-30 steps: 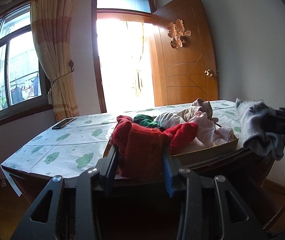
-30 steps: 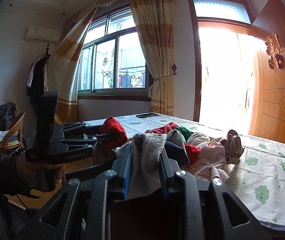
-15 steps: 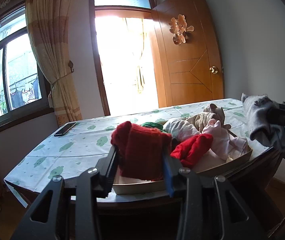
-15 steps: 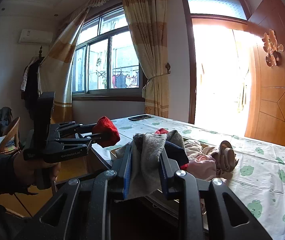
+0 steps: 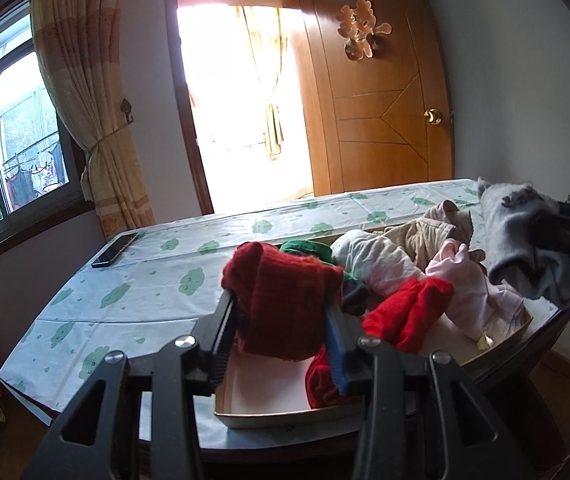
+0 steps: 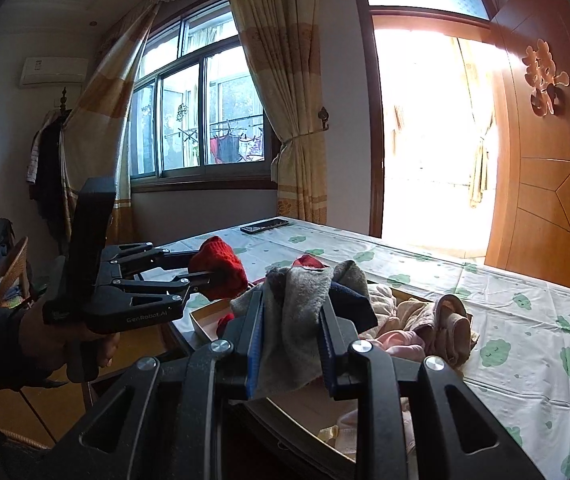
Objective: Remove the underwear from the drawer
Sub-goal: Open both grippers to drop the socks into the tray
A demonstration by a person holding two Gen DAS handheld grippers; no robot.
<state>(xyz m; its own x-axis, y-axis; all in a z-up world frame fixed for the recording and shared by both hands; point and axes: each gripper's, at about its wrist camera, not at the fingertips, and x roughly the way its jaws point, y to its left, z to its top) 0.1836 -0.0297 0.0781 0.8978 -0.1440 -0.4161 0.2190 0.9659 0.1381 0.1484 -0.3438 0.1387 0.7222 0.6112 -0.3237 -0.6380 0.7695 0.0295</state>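
My left gripper [image 5: 281, 316] is shut on a dark red knitted garment [image 5: 285, 300] and holds it above the near end of an open cardboard drawer box [image 5: 285, 416]. The box holds a brighter red piece [image 5: 409, 316], a pink piece [image 5: 473, 300], beige and green pieces. My right gripper [image 6: 291, 332] is shut on a grey garment [image 6: 297, 320], held above the box; it also shows at the right of the left wrist view [image 5: 525, 248]. The left gripper with the red garment [image 6: 219, 268] shows in the right wrist view.
The box sits on a table with a white cloth with green prints [image 5: 145, 292]. A black phone [image 5: 115, 249] lies at the table's far left. An open wooden door [image 5: 381, 100], a curtain and windows stand behind. A wicker chair [image 6: 9, 272] is at left.
Both grippers have risen with their garments, so the table and the box now lie lower in view and the box's inside shows. The grips have not changed.
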